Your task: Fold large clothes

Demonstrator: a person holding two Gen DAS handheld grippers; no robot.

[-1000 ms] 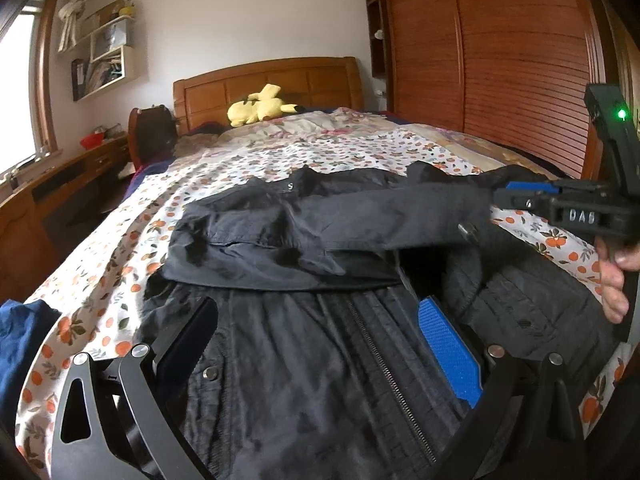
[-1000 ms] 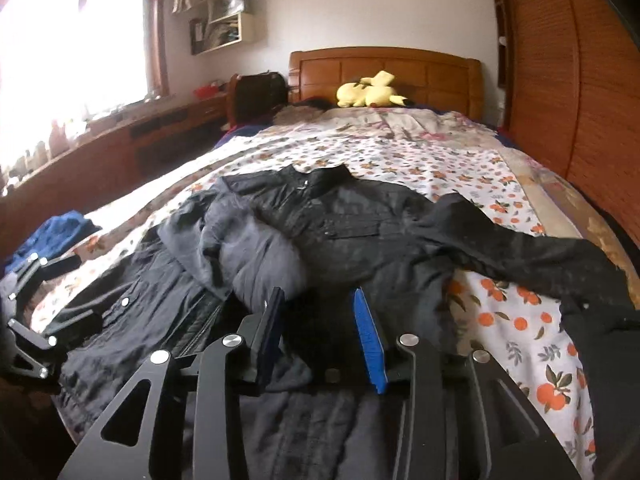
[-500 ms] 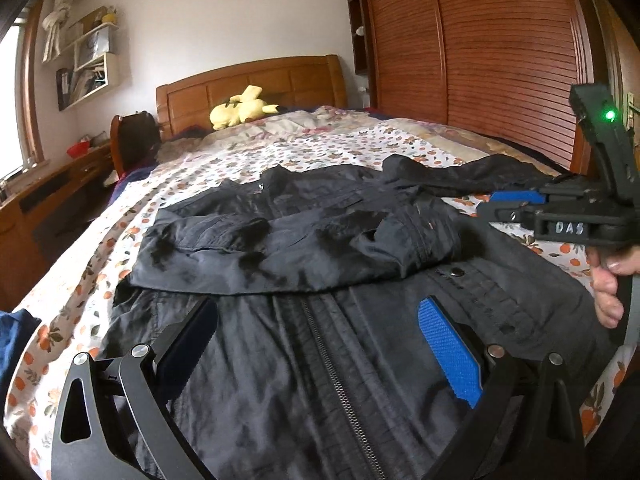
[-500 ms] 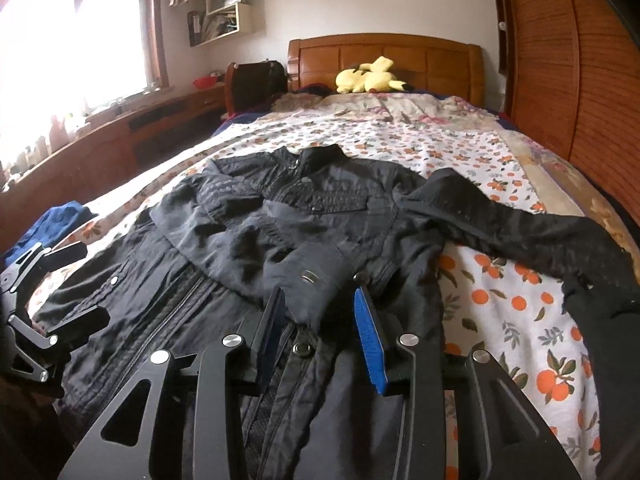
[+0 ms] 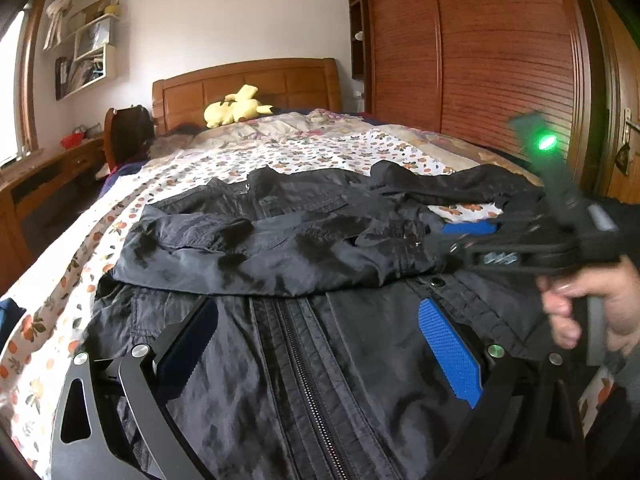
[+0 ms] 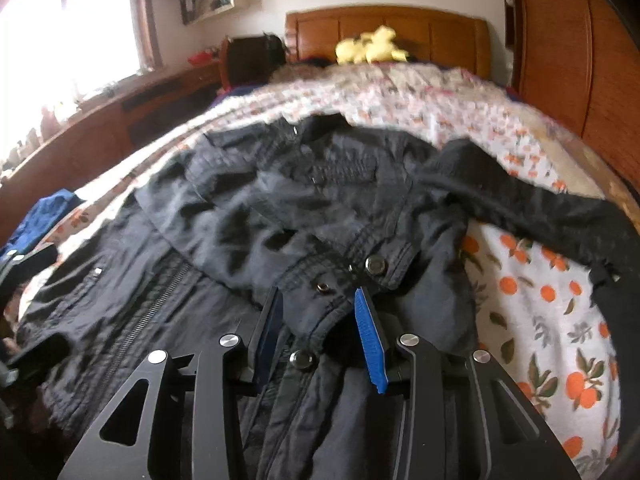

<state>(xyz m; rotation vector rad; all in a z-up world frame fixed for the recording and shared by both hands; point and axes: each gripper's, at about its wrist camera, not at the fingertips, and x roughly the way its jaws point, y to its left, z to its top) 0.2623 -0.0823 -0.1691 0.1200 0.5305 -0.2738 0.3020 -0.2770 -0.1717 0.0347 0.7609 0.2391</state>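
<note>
Cuff [image 6: 352,276] snaps show only to our right wrist. Right gripper [image 6: 320,336] pinches that cuff; left gripper [image 5: 320,344] gapes empty over the jacket [image 5: 304,368]

Black gripper [image 5: 316,344], blue ribbed pads [image 5: 450,348]

Daylight from window [image 6: 80,32], glare; right view blurred, fisheye edges.

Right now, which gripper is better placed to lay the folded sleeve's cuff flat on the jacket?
Right gripper: its pads flank the cuff over the jacket. The left gripper stands open, holding nothing.
</note>
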